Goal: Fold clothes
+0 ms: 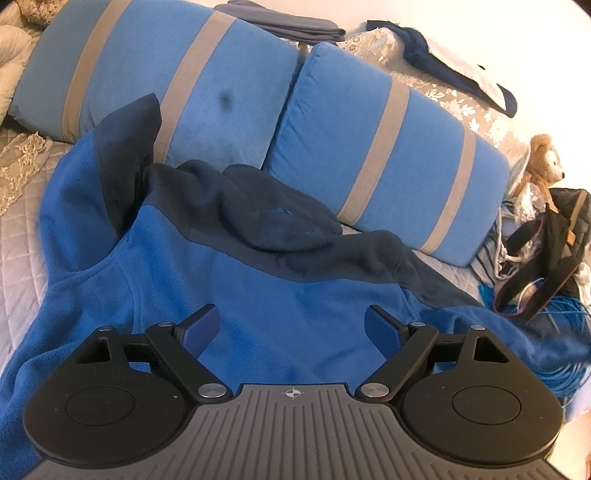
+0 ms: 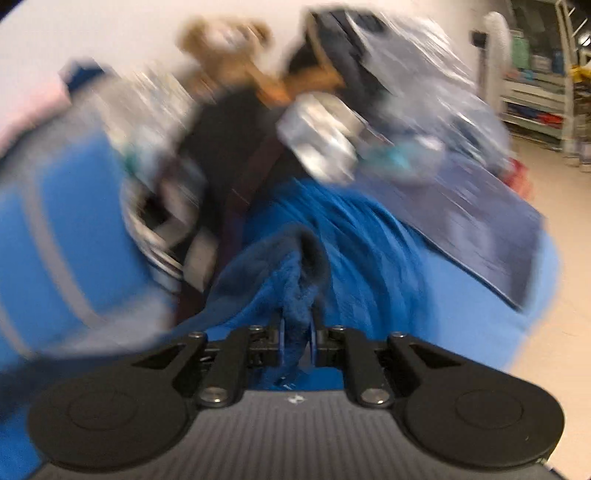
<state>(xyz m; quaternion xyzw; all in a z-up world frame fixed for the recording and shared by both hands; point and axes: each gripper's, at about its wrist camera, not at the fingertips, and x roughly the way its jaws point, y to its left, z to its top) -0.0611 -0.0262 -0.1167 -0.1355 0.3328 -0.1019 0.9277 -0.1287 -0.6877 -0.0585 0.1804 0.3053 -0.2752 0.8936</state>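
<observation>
A blue fleece top with a dark navy yoke and collar lies spread on the quilted bed cover, one navy-lined sleeve standing up at the left. My left gripper hovers low over its blue body, open, nothing between its fingers. In the blurred right wrist view my right gripper is shut on a bunched fold of the fleece top, which hangs lifted from the pads with its navy edge curling over.
Two blue cushions with tan stripes lean behind the top. Folded grey clothes lie above them. A stuffed lion, black bag and blue cable coil crowd the right. Shelving stands across the floor.
</observation>
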